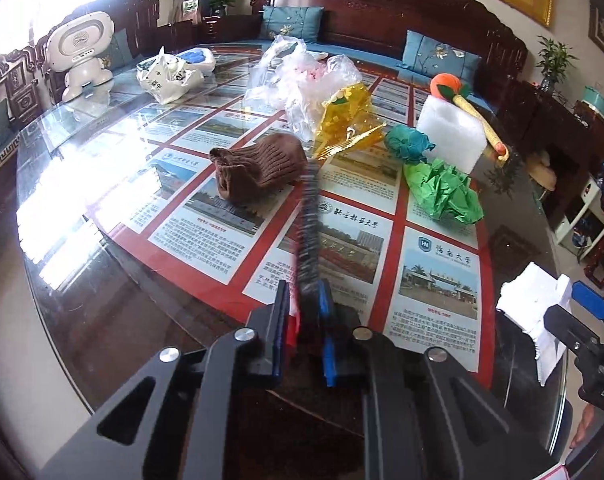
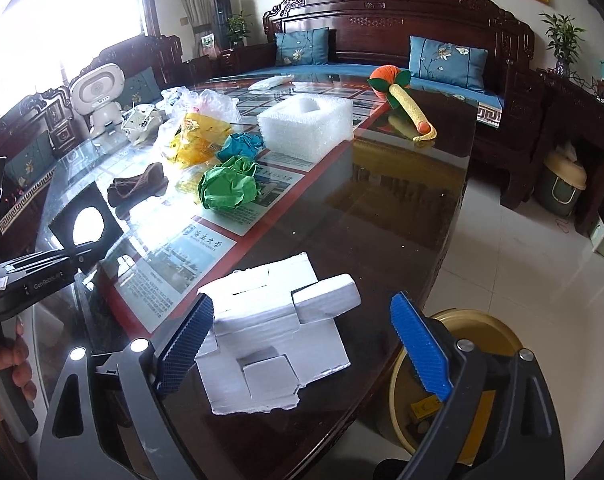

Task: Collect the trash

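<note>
My left gripper [image 1: 305,308] is shut on a black cardboard square with a round hole [image 2: 86,220]. The left wrist view shows that square edge-on as a dark ridged strip [image 1: 309,232], held over the glass table [image 1: 102,280]. My right gripper [image 2: 302,302] is open over a folded white cardboard piece [image 2: 274,332] lying near the table's edge. Its blue pads [image 2: 419,344] stand either side of the cardboard, the right one clear of it. Further out lie crumpled green paper [image 2: 228,184], a teal wad [image 2: 238,146], yellow cellophane [image 2: 196,134] and clear plastic bags [image 1: 294,72].
A yellow bin [image 2: 473,344] stands on the floor beyond the table edge, under my right gripper. Also on the table are a brown knitted cloth [image 1: 258,168], a white foam block [image 2: 305,124], a plush carrot toy [image 2: 401,104], a white bag [image 1: 166,76] and a white robot toy [image 1: 82,52].
</note>
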Tool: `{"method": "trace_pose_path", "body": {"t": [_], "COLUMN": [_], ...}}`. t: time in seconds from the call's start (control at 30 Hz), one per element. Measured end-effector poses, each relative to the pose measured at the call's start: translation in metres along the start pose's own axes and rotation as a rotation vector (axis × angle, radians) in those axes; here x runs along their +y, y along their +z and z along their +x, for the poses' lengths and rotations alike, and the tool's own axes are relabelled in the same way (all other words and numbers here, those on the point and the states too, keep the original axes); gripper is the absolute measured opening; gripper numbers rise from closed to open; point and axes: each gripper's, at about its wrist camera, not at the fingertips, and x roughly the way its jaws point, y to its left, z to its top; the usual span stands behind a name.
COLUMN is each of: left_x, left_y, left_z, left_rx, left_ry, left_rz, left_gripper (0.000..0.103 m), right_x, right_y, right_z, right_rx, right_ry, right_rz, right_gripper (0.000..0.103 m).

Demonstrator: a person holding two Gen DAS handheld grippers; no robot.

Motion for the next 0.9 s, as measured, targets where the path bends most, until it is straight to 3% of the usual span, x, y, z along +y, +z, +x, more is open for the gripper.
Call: {"method": "trace_pose_path", "body": {"t": [0.23, 0.47, 0.7, 0.77, 0.9], "left_x": [-0.005, -0.011, -0.031, -0.038, -0.054], "left_y": [-0.003, -0.003, 0.001, 0.001, -0.003], "left_z": [-0.001, -0.008, -0.019, -0.02, -0.017], "left_rx": [-0.007, -0.025, -0.04, -0.038, -0.021], "left_ry": [-0.064, -0.112, -0.157, -0.175, -0.188], "left_rz": [0.008, 0.009, 0.056, 0.071, 0.102], "left_gripper": [0.008, 0.008, 0.008, 0.008, 0.008], "right_x": [0.002, 0.011, 0.009, 0.007, 0.004], "right_y": [-0.001, -0.003, -0.005, -0.005, -0.005], "right_z": [-0.001, 0.0, 0.006, 0.007, 0.004], "right_rx": [-0.008, -0.017, 0.01, 0.022, 0.018], "right_ry": [0.012, 0.024, 0.058, 0.079, 0.123], "right_rz": [-0.017, -0.071, -0.042, -0.026, -0.013], "right_gripper": [0.094, 0.094, 0.094, 0.093, 0.073]}}
